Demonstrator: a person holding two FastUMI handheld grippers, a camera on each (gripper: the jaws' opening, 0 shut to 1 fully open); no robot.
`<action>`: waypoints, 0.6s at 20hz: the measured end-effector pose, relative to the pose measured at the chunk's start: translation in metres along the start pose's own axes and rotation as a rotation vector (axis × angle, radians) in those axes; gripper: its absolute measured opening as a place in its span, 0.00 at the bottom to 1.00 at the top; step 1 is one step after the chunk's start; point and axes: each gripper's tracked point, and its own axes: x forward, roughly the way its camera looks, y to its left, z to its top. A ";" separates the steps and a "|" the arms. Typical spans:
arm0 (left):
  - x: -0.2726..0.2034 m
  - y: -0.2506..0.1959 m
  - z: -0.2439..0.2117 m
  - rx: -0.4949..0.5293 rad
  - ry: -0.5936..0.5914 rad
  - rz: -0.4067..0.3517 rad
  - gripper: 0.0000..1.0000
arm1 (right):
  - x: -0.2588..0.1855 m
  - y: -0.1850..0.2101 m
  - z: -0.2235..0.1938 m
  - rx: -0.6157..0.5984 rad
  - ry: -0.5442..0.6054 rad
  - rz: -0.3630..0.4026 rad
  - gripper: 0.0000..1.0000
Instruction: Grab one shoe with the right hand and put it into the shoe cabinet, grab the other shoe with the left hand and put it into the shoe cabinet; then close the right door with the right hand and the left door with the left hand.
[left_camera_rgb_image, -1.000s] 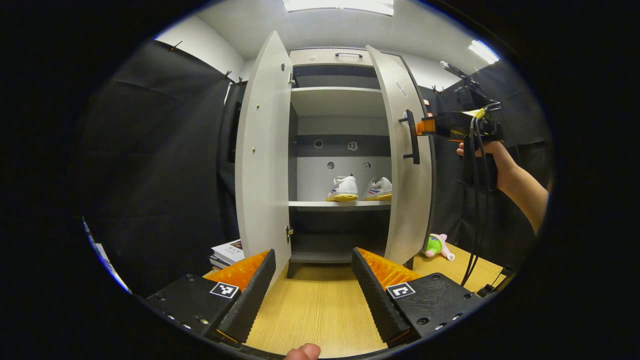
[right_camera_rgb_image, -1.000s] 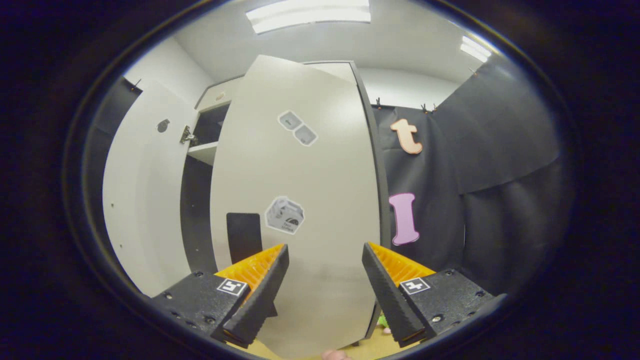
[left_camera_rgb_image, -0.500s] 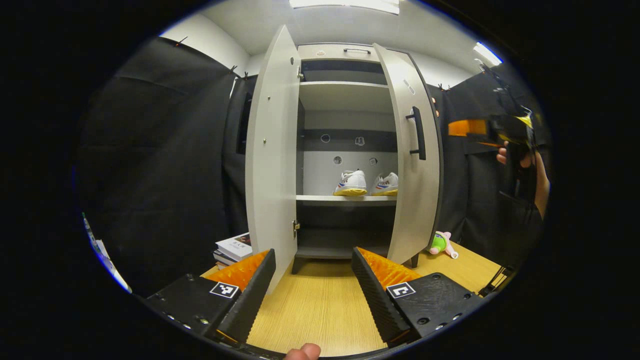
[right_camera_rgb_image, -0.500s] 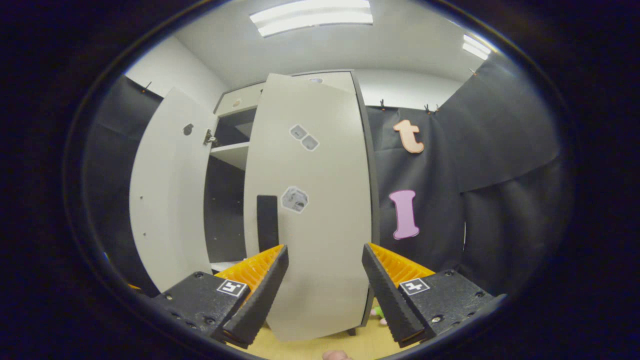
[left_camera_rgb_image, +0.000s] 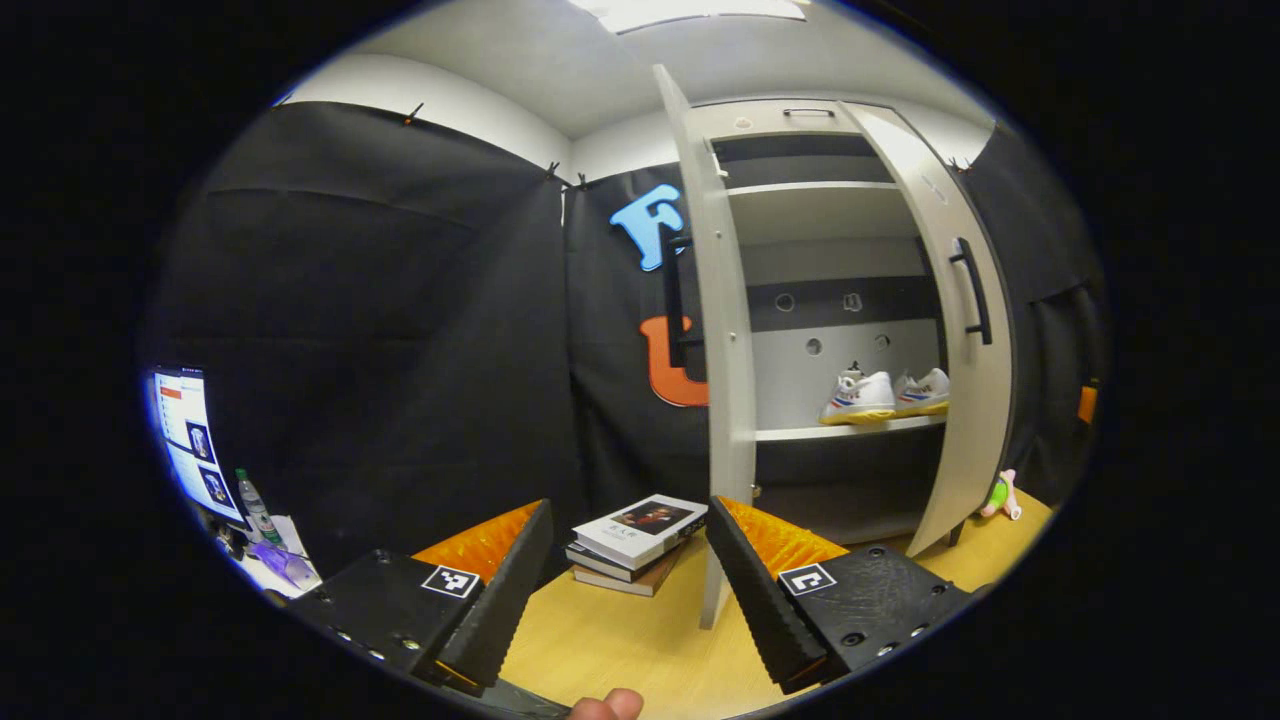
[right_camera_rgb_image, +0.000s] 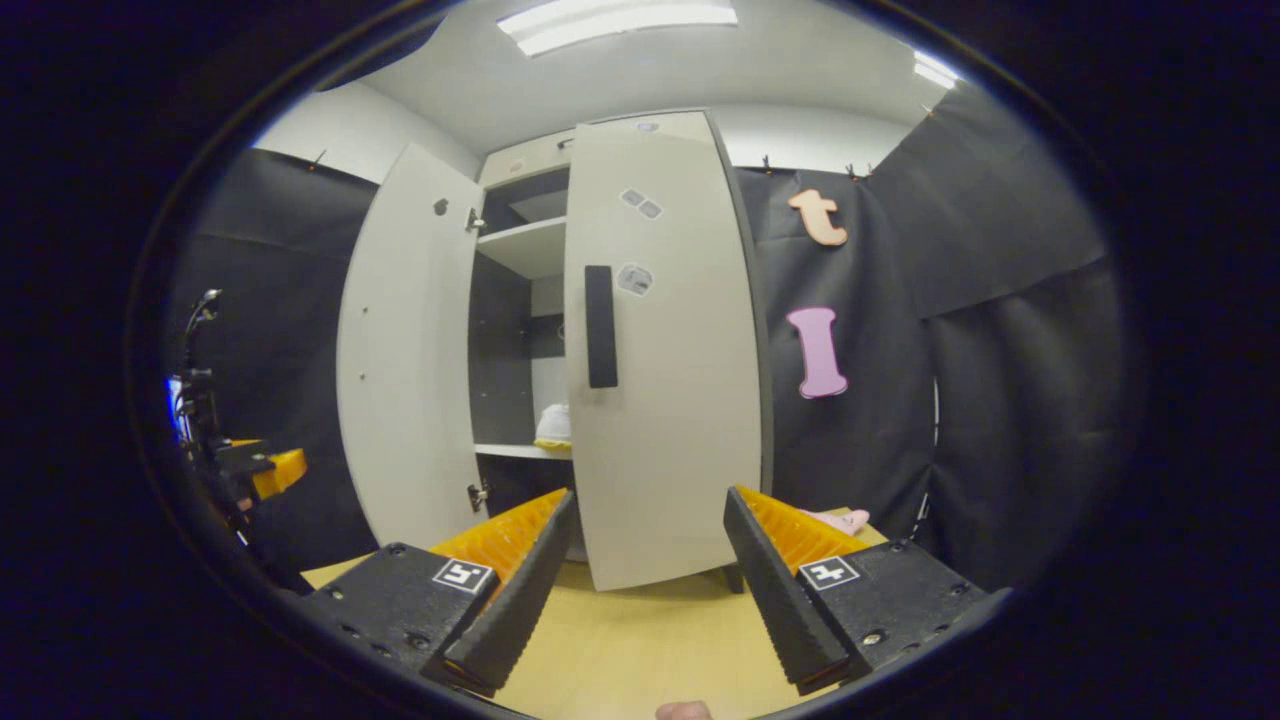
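Left gripper view: the left gripper (left_camera_rgb_image: 620, 580) is held with its fingers spread apart and nothing between them, above the bare wooden tabletop (left_camera_rgb_image: 640, 650) in front of the shoe cabinet (left_camera_rgb_image: 830, 180). The left door (left_camera_rgb_image: 715, 400) is seen almost edge-on, swung wide, its thin front edge standing just past the gripper's right finger (left_camera_rgb_image: 765, 590); whether they touch cannot be told. The right door (left_camera_rgb_image: 965, 360) stands partly closed, its black handle (left_camera_rgb_image: 972, 290) facing outward, and a wide gap is left between the two door edges. Through that gap the two white sneakers (left_camera_rgb_image: 880, 395) are seen side by side on the middle shelf (left_camera_rgb_image: 840, 432), toward its right end, with free shelf to their left. A stack of books (left_camera_rgb_image: 635, 540) lies on the table just left of the left door's lower edge, between the gripper's fingers in the picture but farther off. A plush toy (left_camera_rgb_image: 1000, 495) lies on the table beyond the right door's bottom corner. Right gripper view: the right gripper (right_camera_rgb_image: 645, 590) is likewise held open and empty, well back from the right door's (right_camera_rgb_image: 665, 350) outer face, with clear tabletop (right_camera_rgb_image: 640, 650) between fingers and door. The door's bottom edge hangs above the table. The other gripper (right_camera_rgb_image: 250, 465) is seen far left.
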 end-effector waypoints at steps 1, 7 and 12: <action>0.011 0.010 0.005 -0.049 0.007 0.016 0.93 | -0.001 0.002 -0.001 -0.001 0.005 0.017 0.96; 0.094 0.042 0.038 -0.236 0.012 0.015 0.94 | -0.004 0.008 -0.001 -0.035 -0.015 0.037 0.96; 0.132 0.021 0.077 -0.166 -0.006 -0.063 0.94 | -0.002 0.007 -0.008 -0.037 -0.003 0.023 0.96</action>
